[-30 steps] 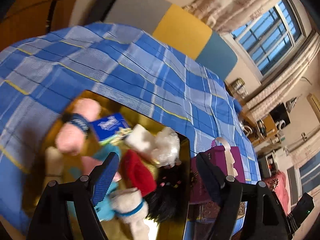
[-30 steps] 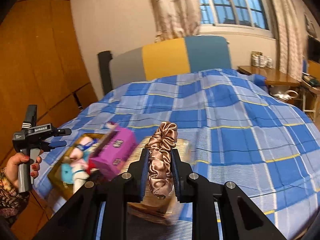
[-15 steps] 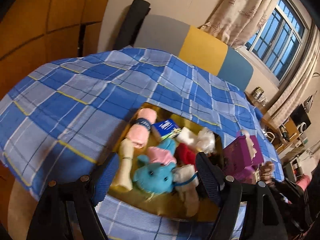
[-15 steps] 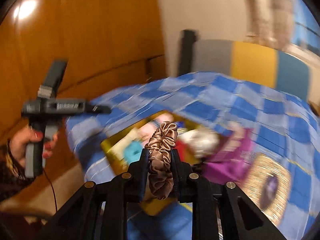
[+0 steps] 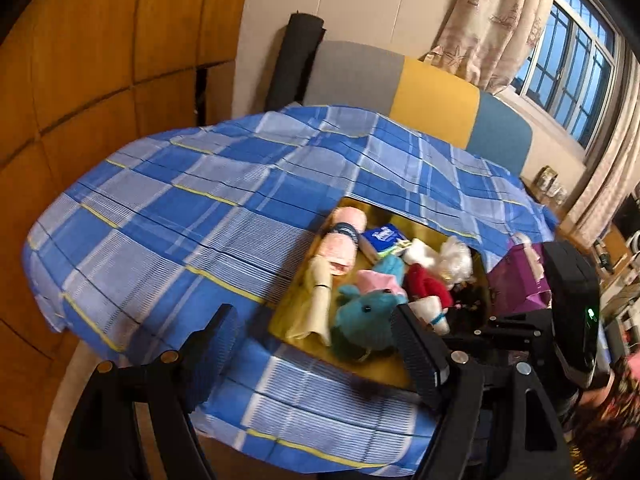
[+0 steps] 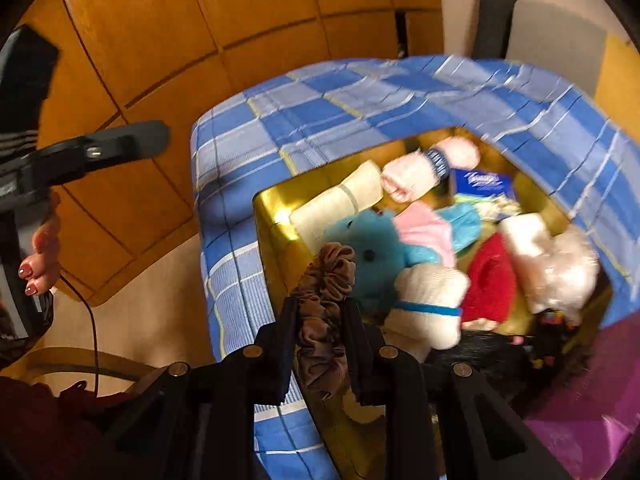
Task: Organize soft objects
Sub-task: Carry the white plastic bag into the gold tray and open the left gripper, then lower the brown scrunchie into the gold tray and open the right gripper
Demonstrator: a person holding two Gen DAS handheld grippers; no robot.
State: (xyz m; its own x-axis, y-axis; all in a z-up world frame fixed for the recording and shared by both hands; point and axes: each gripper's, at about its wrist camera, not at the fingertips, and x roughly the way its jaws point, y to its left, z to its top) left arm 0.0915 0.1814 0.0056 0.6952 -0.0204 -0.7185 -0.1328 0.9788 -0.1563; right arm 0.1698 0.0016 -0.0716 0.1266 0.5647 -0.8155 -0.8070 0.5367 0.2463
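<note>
My right gripper [image 6: 320,308] pinches a brown satin scrunchie [image 6: 326,280] just above the near-left corner of a gold box [image 6: 276,216]. Its jaws are opening, with the scrunchie still between the pads. The box holds a blue plush toy [image 6: 376,252], a pink rolled towel [image 6: 420,168], a red knit piece [image 6: 492,280], a white fluffy toy [image 6: 560,268] and a tissue pack [image 6: 480,184]. My left gripper [image 5: 316,344] stands open and empty, back from the gold box [image 5: 292,312] over the checked bedspread [image 5: 180,220].
A purple bag [image 6: 592,400] lies right of the box. A person's hand [image 6: 40,256] holds the left gripper beside the bed's corner. Wooden wall panels [image 6: 160,40] stand behind; the headboard [image 5: 436,96] and curtained window [image 5: 568,52] are at the far end.
My right gripper swung left and down with the scrunchie until it hangs over the gold box. My left gripper drew back from the box, which now looks smaller.
</note>
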